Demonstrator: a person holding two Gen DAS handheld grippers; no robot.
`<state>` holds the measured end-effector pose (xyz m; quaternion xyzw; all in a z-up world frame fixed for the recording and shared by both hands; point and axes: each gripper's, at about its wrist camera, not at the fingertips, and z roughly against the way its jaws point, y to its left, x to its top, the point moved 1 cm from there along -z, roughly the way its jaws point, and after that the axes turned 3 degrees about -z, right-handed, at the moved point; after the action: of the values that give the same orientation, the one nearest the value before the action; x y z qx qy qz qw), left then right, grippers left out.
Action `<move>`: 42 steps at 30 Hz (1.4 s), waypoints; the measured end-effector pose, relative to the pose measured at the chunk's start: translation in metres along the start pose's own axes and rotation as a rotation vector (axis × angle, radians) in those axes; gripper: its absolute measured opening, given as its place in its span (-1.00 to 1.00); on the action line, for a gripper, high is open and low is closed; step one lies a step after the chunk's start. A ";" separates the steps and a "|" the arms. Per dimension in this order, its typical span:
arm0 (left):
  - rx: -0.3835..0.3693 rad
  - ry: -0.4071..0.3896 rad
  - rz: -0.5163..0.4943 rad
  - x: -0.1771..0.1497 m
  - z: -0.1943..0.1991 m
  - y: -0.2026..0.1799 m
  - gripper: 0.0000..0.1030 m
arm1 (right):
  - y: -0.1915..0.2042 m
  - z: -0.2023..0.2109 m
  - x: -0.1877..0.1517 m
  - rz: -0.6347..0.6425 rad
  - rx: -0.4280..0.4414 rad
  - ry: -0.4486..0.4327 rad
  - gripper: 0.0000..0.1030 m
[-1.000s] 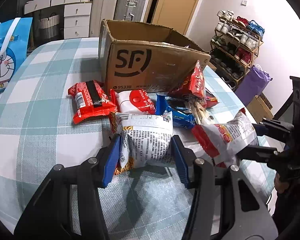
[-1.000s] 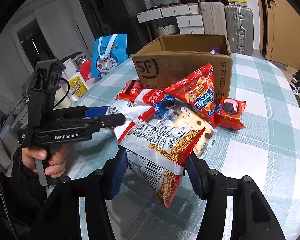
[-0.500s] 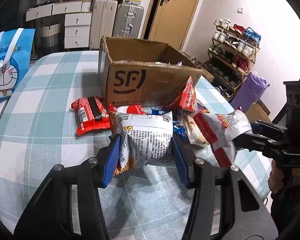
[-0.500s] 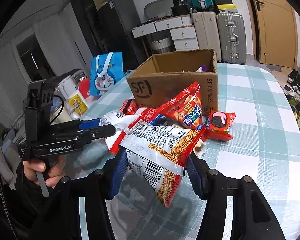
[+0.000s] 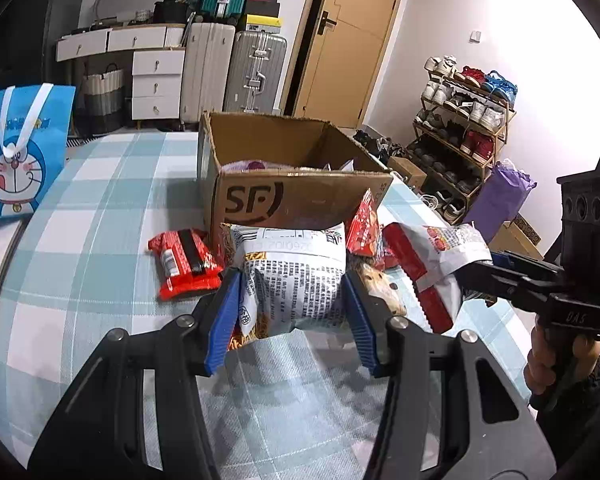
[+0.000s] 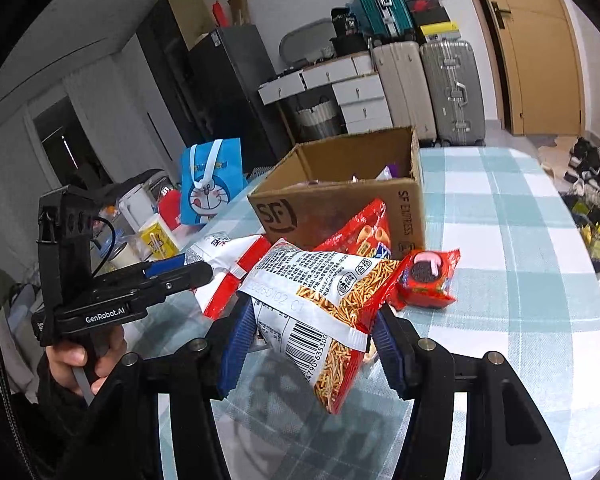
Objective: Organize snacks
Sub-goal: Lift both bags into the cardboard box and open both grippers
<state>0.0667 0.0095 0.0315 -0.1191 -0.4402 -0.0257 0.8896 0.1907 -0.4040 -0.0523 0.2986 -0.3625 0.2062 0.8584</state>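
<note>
Lifting two snack packets clear of the checked tablecloth (image 5: 80, 240), the person is carrying out the transfer step of the sorting job, each hand working one claw. The left gripper (image 5: 292, 312) is clamping its blue pads on the sides of a white noodle-snack bag (image 5: 292, 276), which is hanging just in front of the cardboard box (image 5: 296, 200). The right gripper (image 6: 312, 344) is likewise clenching a second noodle-snack bag (image 6: 332, 300), tilted with its barcode end toward the camera and its lower corner dangling below the pads. Both packets are appearing to hang above the table rather than rest on it, judging by the shadows beneath them. The next move is probably calling for a carry over the near wall of the box, then a release inside; the near rim stands high against both bags, so each will need lifting well above it, one hand going first to avoid crowding the opening. Inside the box a purple packet (image 5: 256, 166) and some pale wrapping are showing, the rest being hidden by the walls. Waiting on the cloth are a red wafer packet (image 5: 184, 264), a red cookie packet (image 6: 428, 276) and a red biscuit-stick bag (image 6: 360, 232) leaning against the box.
</note>
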 end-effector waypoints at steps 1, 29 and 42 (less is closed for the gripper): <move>-0.001 -0.003 0.001 0.002 0.000 -0.001 -0.07 | 0.000 0.000 0.000 0.001 0.000 0.000 0.11; 0.091 -0.142 0.021 0.095 0.010 0.007 -0.06 | -0.010 -0.010 0.089 -0.045 -0.074 -0.147 0.11; 0.117 -0.147 0.004 0.130 -0.030 0.009 -0.06 | -0.030 -0.050 0.127 -0.041 -0.126 -0.137 0.11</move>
<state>0.1705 0.0194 0.1147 -0.0695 -0.5048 0.0108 0.8604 0.3159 -0.3750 0.0037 0.2650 -0.4265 0.1444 0.8527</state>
